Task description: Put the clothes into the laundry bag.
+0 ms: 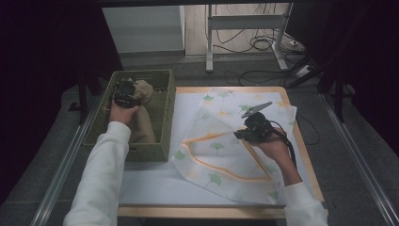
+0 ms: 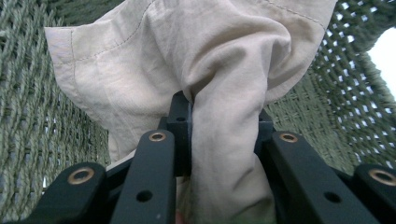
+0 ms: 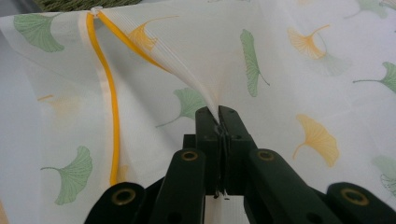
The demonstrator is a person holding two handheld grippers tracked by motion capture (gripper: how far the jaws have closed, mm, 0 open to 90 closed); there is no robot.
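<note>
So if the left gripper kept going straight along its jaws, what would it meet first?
The left gripper is shut on the beige cloth; beyond that fold, probably the green woven basket wall, though depth is unclear.

It looked like a lab or test room: a small table [image 1: 301,141] stood among dark curtains [image 1: 42,70], with loose cables [image 1: 256,44] (some coiled) on the floor.

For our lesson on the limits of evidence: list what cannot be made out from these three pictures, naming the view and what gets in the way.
- High view: the basket floor, hidden by the beige cloth, the left gripper and the sleeve.
- Left gripper view: the beige cloth's full shape, cut off by the frame's top edge and hidden by the jaws.
- Right gripper view: the leaf-print cloth runs past the frame edges; the right gripper hides its pinched fold.
</note>
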